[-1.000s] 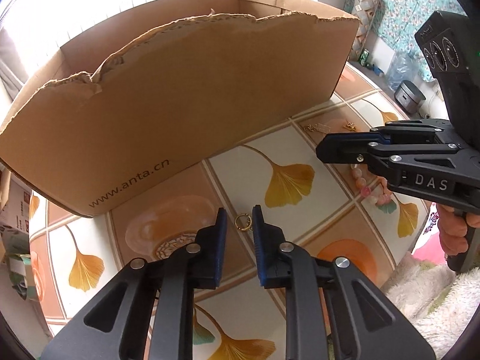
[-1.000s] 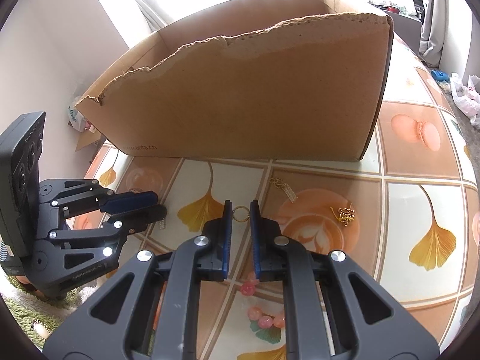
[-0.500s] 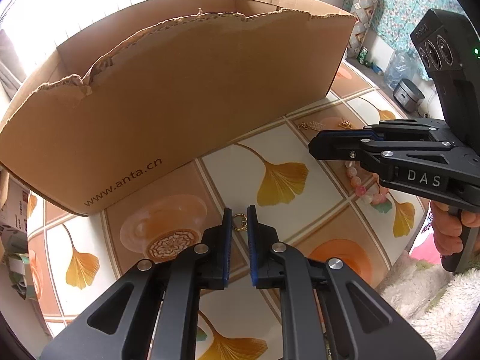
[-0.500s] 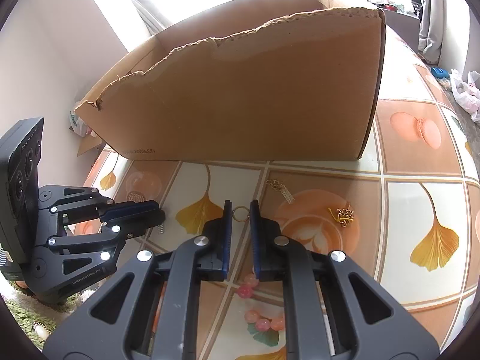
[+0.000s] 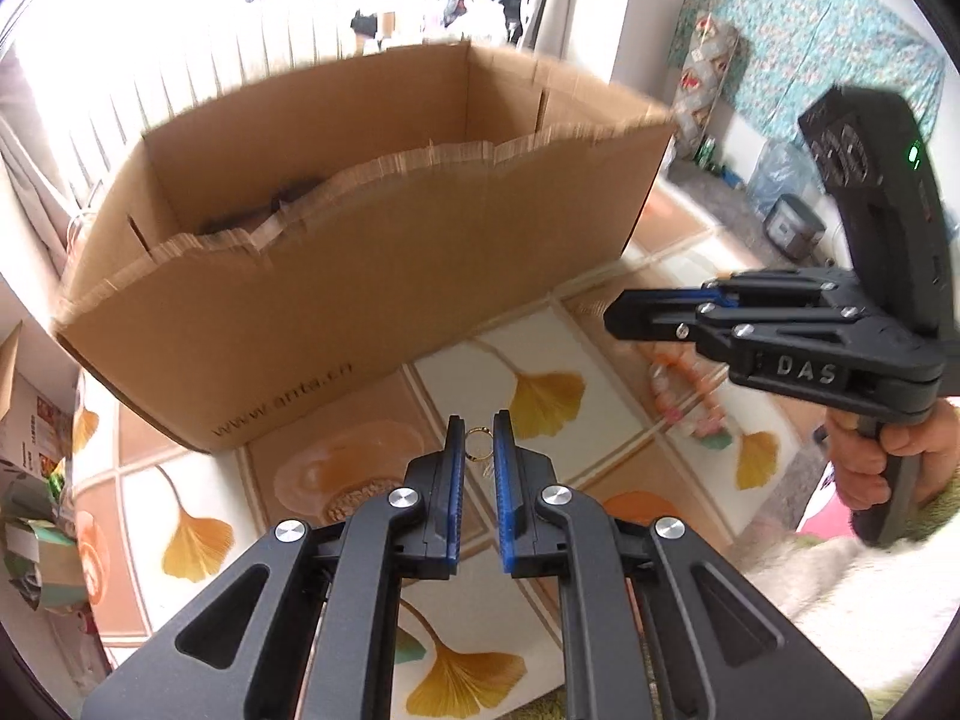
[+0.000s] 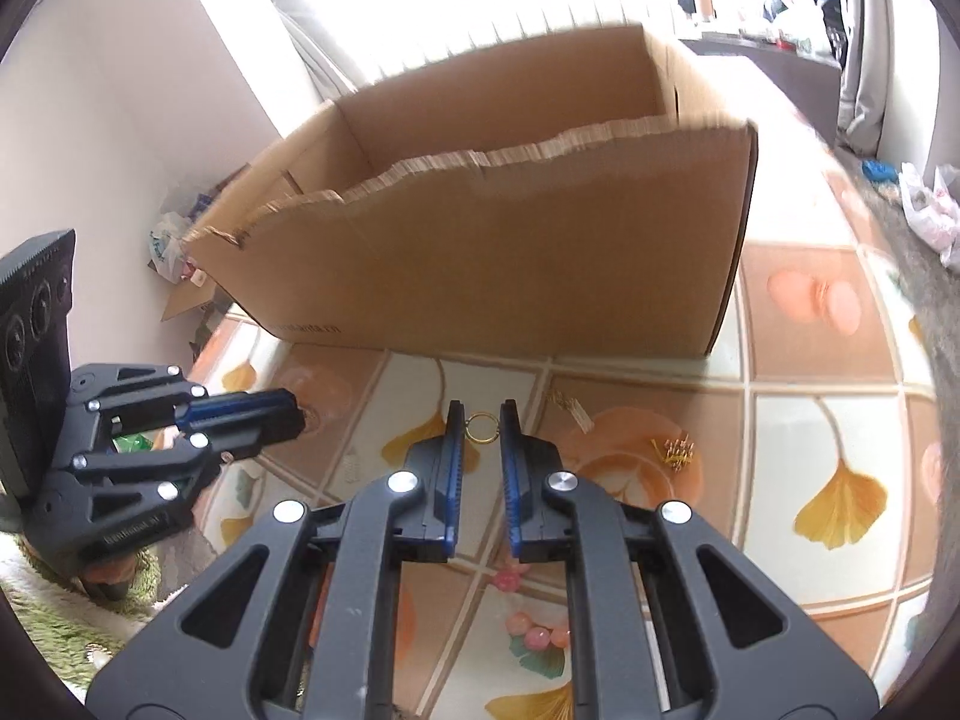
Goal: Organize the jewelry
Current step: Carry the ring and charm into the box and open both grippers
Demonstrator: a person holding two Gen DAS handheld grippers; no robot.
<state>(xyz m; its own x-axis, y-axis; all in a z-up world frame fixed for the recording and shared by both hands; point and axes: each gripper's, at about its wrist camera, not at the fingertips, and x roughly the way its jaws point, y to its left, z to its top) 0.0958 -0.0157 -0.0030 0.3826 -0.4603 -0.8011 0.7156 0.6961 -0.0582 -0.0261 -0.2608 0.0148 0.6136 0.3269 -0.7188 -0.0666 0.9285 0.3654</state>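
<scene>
My left gripper (image 5: 478, 420) is shut on a small gold ring (image 5: 478, 443), held off the tiled table (image 5: 198, 480). My right gripper (image 6: 482, 414) is shut on a second gold ring (image 6: 482, 427), also above the table. Each wrist view shows the other gripper from the side: the right gripper (image 5: 609, 315) and the left gripper (image 6: 297, 414). An open cardboard box (image 5: 390, 276) with a torn front rim stands just behind both; the same box (image 6: 510, 264) fills the right wrist view. On the table lie a pink bead bracelet (image 6: 528, 636), a gold trinket (image 6: 675, 450) and a small chain piece (image 6: 570, 408).
The bead bracelet (image 5: 678, 384) lies under the right gripper in the left wrist view. A person's hand (image 5: 888, 450) holds the right gripper's handle over a fluffy white cover (image 5: 840, 588). Boxes and bags (image 5: 36, 480) clutter the floor past the table's left edge.
The left jaws closed on the ring that lay on the table and lifted it. Both grippers rose, so the box's inside now shows over its torn rim.
</scene>
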